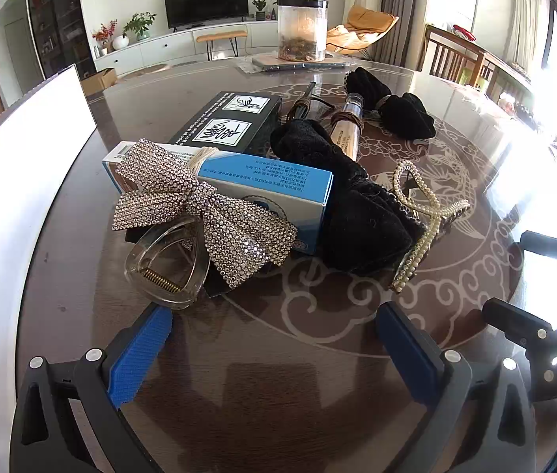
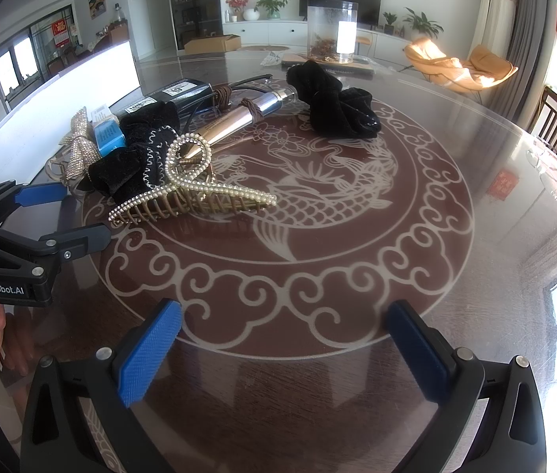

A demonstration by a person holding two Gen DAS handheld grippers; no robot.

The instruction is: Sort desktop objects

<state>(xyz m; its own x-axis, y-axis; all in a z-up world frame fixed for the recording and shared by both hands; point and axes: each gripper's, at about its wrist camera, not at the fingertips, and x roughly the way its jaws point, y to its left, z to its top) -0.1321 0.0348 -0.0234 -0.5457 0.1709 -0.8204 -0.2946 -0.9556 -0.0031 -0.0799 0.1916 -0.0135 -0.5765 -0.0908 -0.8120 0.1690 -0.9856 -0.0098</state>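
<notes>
left gripper (image 1: 274, 339) spread, empty | clear hair claw (image 1: 164, 266) just ahead of its left finger | right gripper (image 2: 284, 339) spread, empty | pearl hair claw (image 2: 191, 189) well ahead-left

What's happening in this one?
A person holds a gripper in each hand over a glass-topped table with a pile of hair accessories and boxes. Both the left gripper and right gripper are open and empty. The clear hair claw and pearl hair claw lie untouched.
</notes>
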